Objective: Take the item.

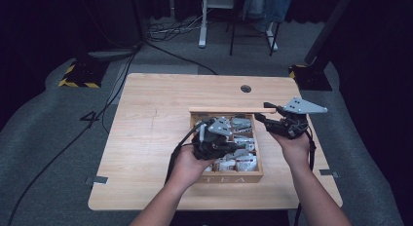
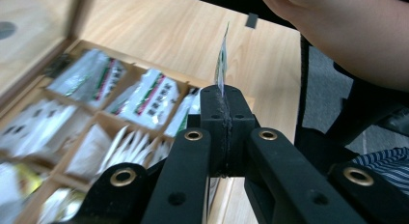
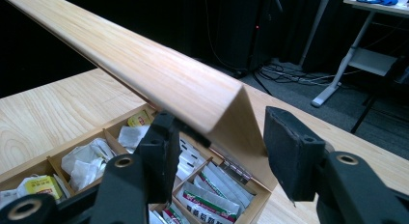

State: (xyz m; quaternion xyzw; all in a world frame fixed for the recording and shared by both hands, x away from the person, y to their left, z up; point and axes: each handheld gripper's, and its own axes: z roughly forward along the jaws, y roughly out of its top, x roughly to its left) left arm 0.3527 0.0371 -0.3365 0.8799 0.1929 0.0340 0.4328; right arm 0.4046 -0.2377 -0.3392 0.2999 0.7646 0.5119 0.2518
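A wooden tea box (image 1: 234, 178) marked TEA stands open on the table, its compartments holding several tea bags (image 2: 149, 96). Its lid (image 1: 229, 109) is raised at the back. My left gripper (image 1: 233, 147) hovers over the box, shut on a thin tea bag packet (image 2: 223, 55) that sticks up edge-on from the closed jaws (image 2: 225, 96). At the lid's right end is my right gripper (image 1: 261, 118). Its jaws straddle the lid's corner (image 3: 207, 98), shut on it (image 3: 222, 147).
The light wooden table (image 1: 146, 138) has a round hole (image 1: 246, 88) near its far edge. The person's right forearm (image 2: 337, 31) is close beside the left gripper. Cables and a white desk leg (image 1: 202, 21) lie on the floor beyond.
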